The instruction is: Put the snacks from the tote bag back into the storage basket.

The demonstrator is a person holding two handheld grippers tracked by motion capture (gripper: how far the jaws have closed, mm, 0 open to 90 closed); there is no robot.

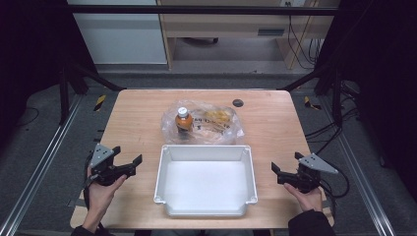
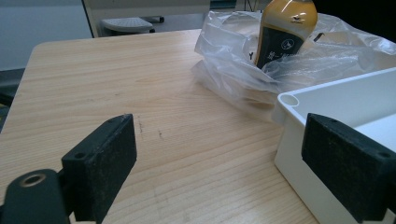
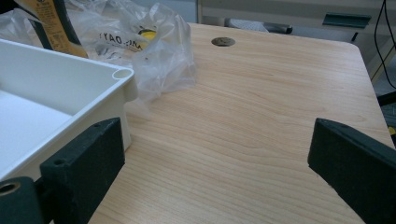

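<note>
Both grippers rest on the tabletop (image 1: 137,123) with fingers spread wide and empty, the upright bottle (image 1: 183,120) in its clear plastic bag (image 1: 216,125) standing ahead beyond the white tray (image 1: 204,152), nearer the left gripper (image 1: 129,166) than the right gripper (image 1: 285,173)

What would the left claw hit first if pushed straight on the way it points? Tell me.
Likely the clear plastic bag with the bottle in it. The open left claw looks over bare table, its right jaw close beside the white tray's corner; depth is uncertain.
</note>
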